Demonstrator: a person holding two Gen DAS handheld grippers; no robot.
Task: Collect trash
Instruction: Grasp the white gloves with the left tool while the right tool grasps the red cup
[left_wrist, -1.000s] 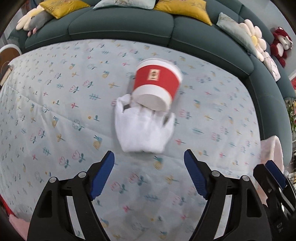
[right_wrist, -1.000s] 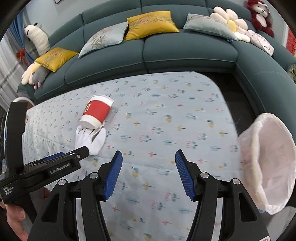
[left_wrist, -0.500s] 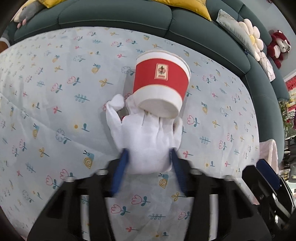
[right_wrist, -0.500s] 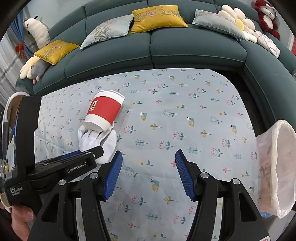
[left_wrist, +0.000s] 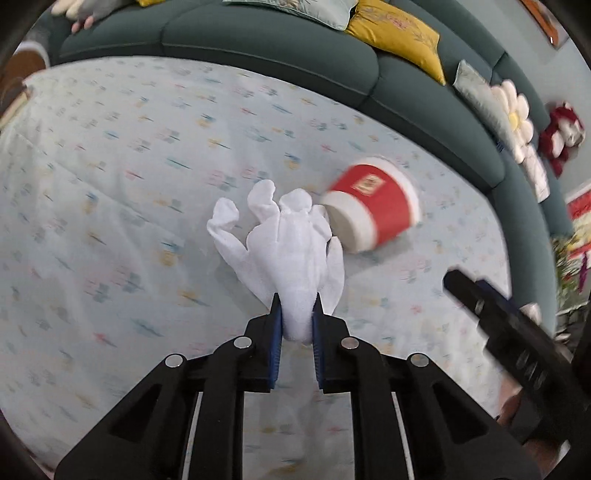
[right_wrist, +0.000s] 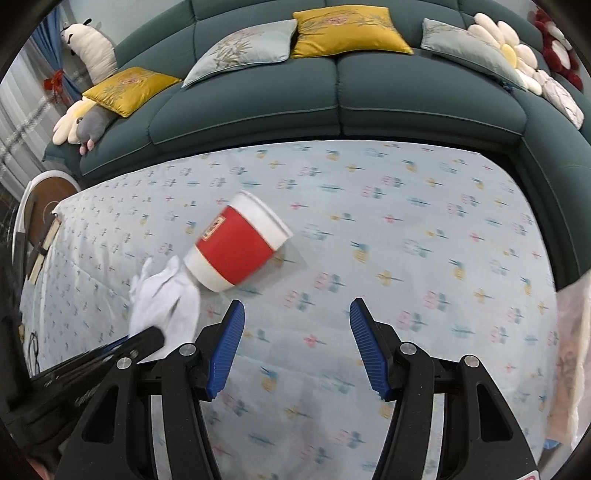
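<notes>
Table under a pale blue floral cloth. Dark teal sofa curves round its far edge and right side. On the sofa: yellow cushions, grey-blue cushions, daisy pillow, red plush at right end, white plush at left end.

The left hand-held gripper, black-framed with blue ribbed pads, has its jaws drawn close together and pinched on the cuff end of a limp white fabric glove, whose fingers splay forward beyond the tips. The right hand-held gripper, of the same black-and-blue build, points forward with its jaws spread wide and nothing between its pads. In the right wrist view the left tool's black body enters from the lower left; in the left wrist view the right tool shows at the lower right edge.
</notes>
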